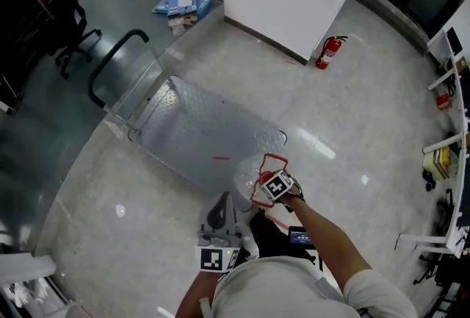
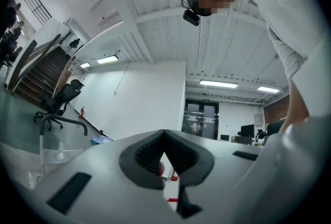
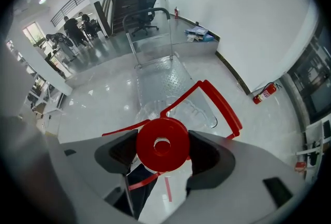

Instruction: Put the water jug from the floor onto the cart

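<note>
Legible text: none. Green sign [image 2: 206, 100] above the glass door [image 2: 201, 120]: too small to read. Fire extinguisher [image 1: 330, 52] label: unreadable.

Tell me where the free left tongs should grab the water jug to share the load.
Go for the red handle, a thin loop raised beside the red cap that the right tongs clamp from above. Open the left tongs and probably come down on the cart side; the clear body looks too wide for them.

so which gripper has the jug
The right gripper, clamped on the red cap of the water jug; the left gripper is shut on nothing.
</note>
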